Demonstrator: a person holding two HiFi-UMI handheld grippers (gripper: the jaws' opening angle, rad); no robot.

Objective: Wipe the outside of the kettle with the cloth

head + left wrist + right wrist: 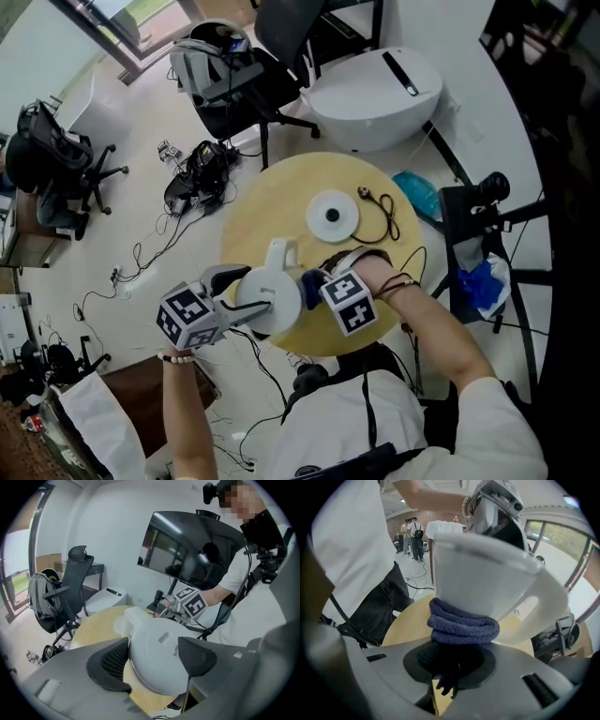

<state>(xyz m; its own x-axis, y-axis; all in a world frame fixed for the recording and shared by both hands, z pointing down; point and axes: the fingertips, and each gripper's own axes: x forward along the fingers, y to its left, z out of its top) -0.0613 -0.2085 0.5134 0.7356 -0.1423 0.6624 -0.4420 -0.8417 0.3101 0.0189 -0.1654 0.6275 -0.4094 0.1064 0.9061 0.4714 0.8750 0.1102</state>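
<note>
Near the front edge of the round wooden table [272, 202], a white kettle [270, 292] is gripped by my left gripper [246, 298]. In the left gripper view the black pads [111, 660] press on both sides of the kettle's body [157, 660], which tilts with its spout [126, 620] pointing away. My right gripper [314, 291] is shut on a folded dark blue cloth [461, 623]. The cloth lies against the lower wall of the kettle [487, 578], next to its handle [555, 606].
The kettle's white round base [332, 216] sits mid-table with its black cord and plug [366, 194] behind it. Office chairs [234, 66], a white pod [375, 89], a camera stand [483, 197] and floor cables surround the table. A dark monitor [197, 550] stands beyond it.
</note>
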